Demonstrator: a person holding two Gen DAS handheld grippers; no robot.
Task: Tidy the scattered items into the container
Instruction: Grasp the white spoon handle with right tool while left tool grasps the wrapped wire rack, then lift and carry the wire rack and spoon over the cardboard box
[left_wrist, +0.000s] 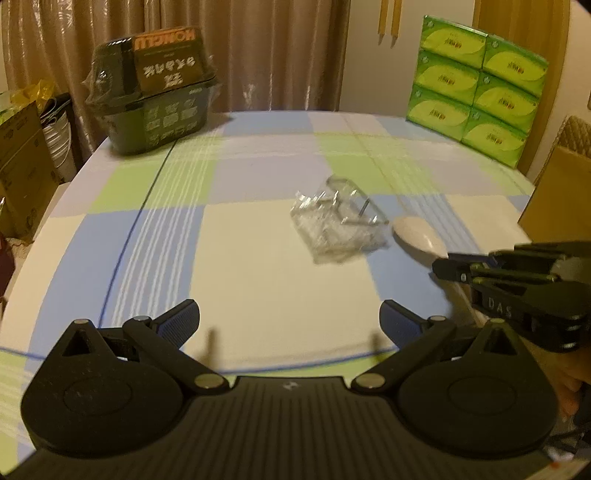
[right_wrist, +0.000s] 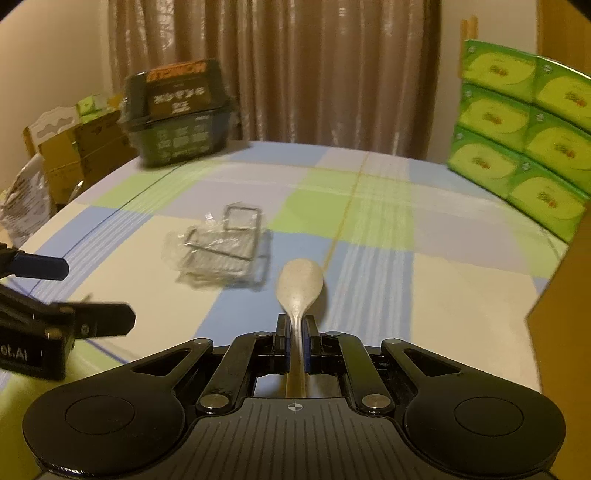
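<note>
A tablecloth checked in pale blue, green, cream and lilac carries a speckled off-white spoon; beyond it, bright green boxes and a dark green container.

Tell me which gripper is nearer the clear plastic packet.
Left. The left gripper stands open, facing the packet across bare tablecloth; the right gripper, shut on the spoon, sits off to its side.

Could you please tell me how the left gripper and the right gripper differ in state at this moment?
The left gripper has its jaws wide apart with nothing between them, while the right gripper is shut on the handle of the pale spoon. The left gripper faces the clear plastic packet; the right gripper sits beside that packet. Both are black with blue pads and hang over the checked tablecloth.
</note>
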